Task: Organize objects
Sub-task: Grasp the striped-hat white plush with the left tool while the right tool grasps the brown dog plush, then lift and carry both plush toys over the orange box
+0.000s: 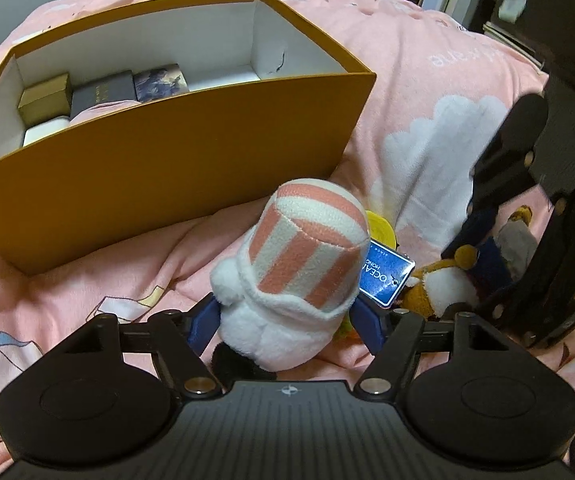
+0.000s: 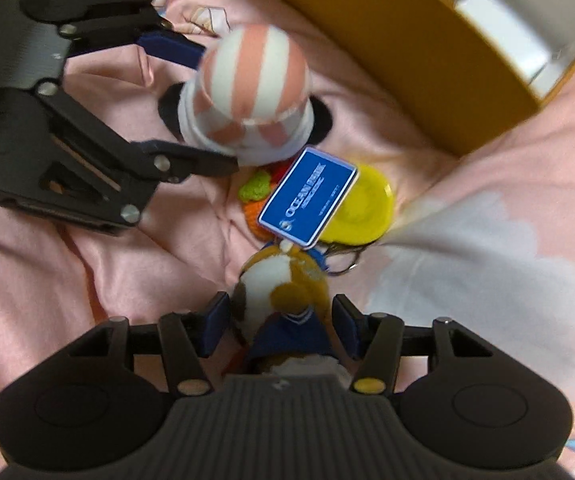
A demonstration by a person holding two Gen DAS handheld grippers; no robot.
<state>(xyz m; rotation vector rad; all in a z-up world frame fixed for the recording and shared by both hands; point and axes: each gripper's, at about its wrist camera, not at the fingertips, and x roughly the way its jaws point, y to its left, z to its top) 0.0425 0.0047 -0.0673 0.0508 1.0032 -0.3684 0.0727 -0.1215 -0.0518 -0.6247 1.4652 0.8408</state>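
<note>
A plush with a pink-and-white striped hat (image 1: 307, 248) stands on the pink bedding. My left gripper (image 1: 285, 320) is shut on it, its blue pads (image 1: 203, 322) against the white sides. The right wrist view looks down on this plush (image 2: 247, 80) between the left gripper's fingers (image 2: 213, 108). Below it, my right gripper (image 2: 283, 320) points down, open around an orange-and-white plush in blue clothing (image 2: 283, 284), with small gaps at both pads. That plush (image 1: 443, 280) also shows at the right of the left wrist view, under the right gripper's dark fingers (image 1: 499, 160).
An open mustard box (image 1: 167, 152) with several small boxes inside sits just behind the toys. Its side wall (image 2: 427, 60) crosses the top of the right wrist view. Between the plushes lie a blue card (image 2: 307, 196), a yellow disc (image 2: 363, 208) and a green-and-orange piece (image 2: 253, 186).
</note>
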